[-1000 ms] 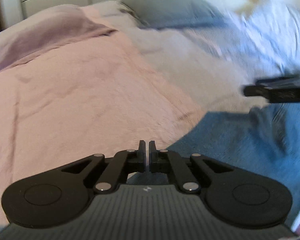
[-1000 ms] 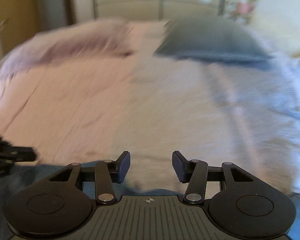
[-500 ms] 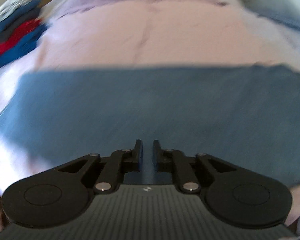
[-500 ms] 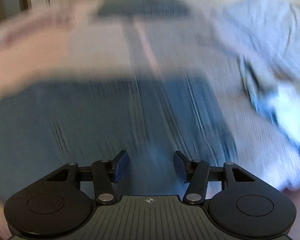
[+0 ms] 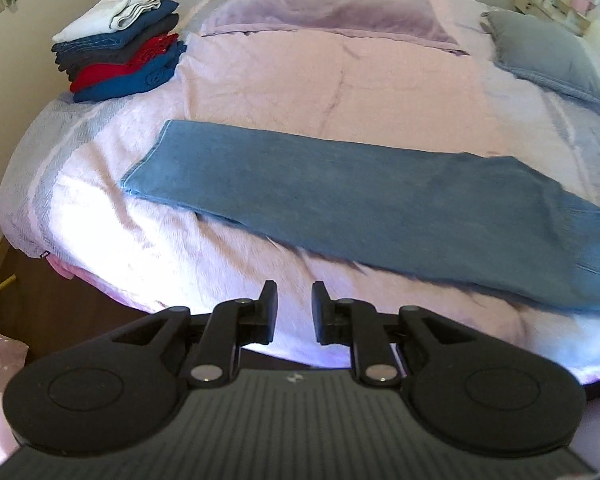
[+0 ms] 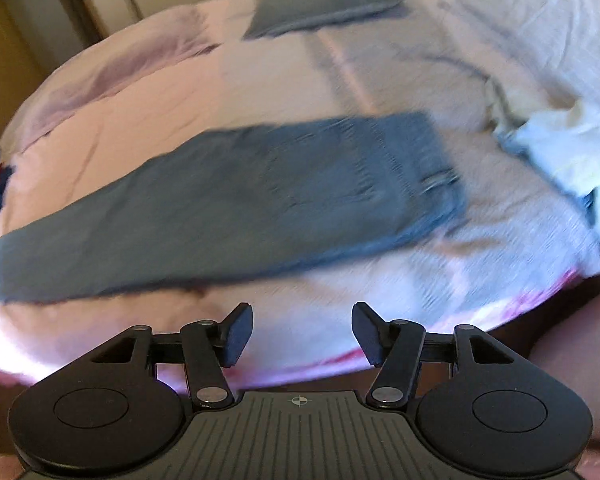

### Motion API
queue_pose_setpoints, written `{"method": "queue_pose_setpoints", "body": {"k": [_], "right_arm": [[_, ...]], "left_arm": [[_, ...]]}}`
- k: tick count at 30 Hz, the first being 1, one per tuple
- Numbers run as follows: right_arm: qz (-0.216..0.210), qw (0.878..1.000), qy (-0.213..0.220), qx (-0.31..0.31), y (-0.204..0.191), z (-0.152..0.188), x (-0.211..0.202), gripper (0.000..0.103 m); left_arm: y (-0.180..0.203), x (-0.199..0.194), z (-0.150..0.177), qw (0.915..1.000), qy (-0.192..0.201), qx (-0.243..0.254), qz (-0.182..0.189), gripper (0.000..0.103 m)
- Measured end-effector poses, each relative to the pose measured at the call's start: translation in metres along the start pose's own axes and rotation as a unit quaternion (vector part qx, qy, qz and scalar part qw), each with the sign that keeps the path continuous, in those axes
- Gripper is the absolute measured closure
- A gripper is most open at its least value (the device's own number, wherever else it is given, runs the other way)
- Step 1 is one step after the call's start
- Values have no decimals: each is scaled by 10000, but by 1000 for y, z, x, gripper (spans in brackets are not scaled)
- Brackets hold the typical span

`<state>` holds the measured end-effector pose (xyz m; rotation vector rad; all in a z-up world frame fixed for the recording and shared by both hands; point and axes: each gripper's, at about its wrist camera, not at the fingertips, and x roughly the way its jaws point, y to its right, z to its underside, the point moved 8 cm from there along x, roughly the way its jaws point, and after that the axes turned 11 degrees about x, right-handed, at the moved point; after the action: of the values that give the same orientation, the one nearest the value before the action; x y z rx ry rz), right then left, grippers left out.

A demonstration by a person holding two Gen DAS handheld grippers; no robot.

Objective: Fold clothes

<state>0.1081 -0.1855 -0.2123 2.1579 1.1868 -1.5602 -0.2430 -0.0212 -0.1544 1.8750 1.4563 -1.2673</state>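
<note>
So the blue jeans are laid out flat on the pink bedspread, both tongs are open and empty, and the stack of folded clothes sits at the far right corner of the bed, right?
Nearly. The stack of folded clothes sits at the far left corner of the bed, not the right; the left wrist view shows it. The rest holds: the blue jeans lie flat on the pink bedspread, and the left tongs and right tongs are open and empty.
</note>
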Motion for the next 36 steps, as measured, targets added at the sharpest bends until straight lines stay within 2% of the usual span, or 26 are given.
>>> {"method": "queue_pose_setpoints", "body": {"k": [1, 7, 12, 17, 20, 23, 26, 32, 36], "right_arm": [[-48, 10000, -42, -11, -5, 3, -3, 44], [-125, 9998, -90, -83, -24, 4, -16, 42], [-82, 9999, -113, -16, -30, -1, -12, 42], [-23, 9999, -76, 126, -38, -9, -6, 42], [28, 9997, -116, 229, -45, -13, 1, 42], [94, 9992, -130, 354, -49, -16, 9, 42], [223, 9984, -230, 474, -50, -14, 23, 42], [442, 9941, -590, 790, -56, -5, 67, 42], [428, 9933, -576, 911, -67, -5, 102, 42]], "left_arm": [[1, -8, 3, 10000, -30, 25, -30, 79], [0, -35, 2, 9998, 12, 173, -118, 77], [-6, -31, -12, 9997, 61, 235, -48, 77], [-16, -12, -25, 9994, 136, 198, 256, 77], [-35, 8, -24, 9966, 235, -290, 741, 77], [-73, 36, -16, 9837, 299, -1338, 1160, 77], [-113, 69, -9, 9619, 321, -2405, 1256, 78], [-166, 139, -13, 9274, 392, -3516, 1214, 78], [-185, 185, -10, 9059, 425, -4011, 1295, 78]]}}
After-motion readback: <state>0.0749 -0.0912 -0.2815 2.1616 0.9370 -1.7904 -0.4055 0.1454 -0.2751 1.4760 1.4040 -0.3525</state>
